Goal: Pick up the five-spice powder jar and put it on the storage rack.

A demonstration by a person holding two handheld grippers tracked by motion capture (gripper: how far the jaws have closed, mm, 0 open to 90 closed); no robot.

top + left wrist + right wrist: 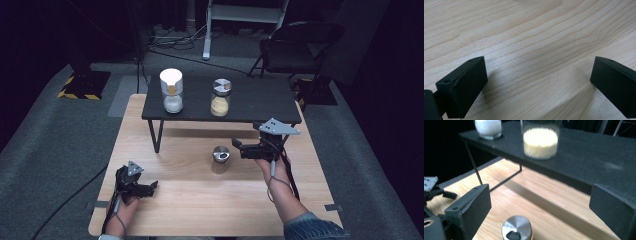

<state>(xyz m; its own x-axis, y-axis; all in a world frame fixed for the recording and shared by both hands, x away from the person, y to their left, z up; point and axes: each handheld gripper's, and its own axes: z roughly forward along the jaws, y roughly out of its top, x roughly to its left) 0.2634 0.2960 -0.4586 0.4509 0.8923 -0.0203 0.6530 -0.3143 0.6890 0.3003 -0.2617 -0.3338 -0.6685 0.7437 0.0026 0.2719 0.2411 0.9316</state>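
The right claw [237,146] is held just above the wooden counter [190,200], pointing toward the small steel-capped jar [221,158] that stands near the counter's middle, in front of the low black shelf [250,107]. Its jaws are spread wide and nothing is between the pads; in the right gripper view the jar's metal lid [516,227] sits low between the two black jaws, short of them and untouched. The left claw [152,186] rests low at the near left corner of the counter, well apart from the jar, its jaws likewise apart with bare wood [536,50] between them. On the black shelf stand two more containers: a white-lidded jar of white grains [171,91] toward the left, and a glass jar of yellow grains [220,97] with a metal top near the middle. They are apart from each other and upright. A dark folding chair [295,47] stands on the grey floor beyond the shelf.
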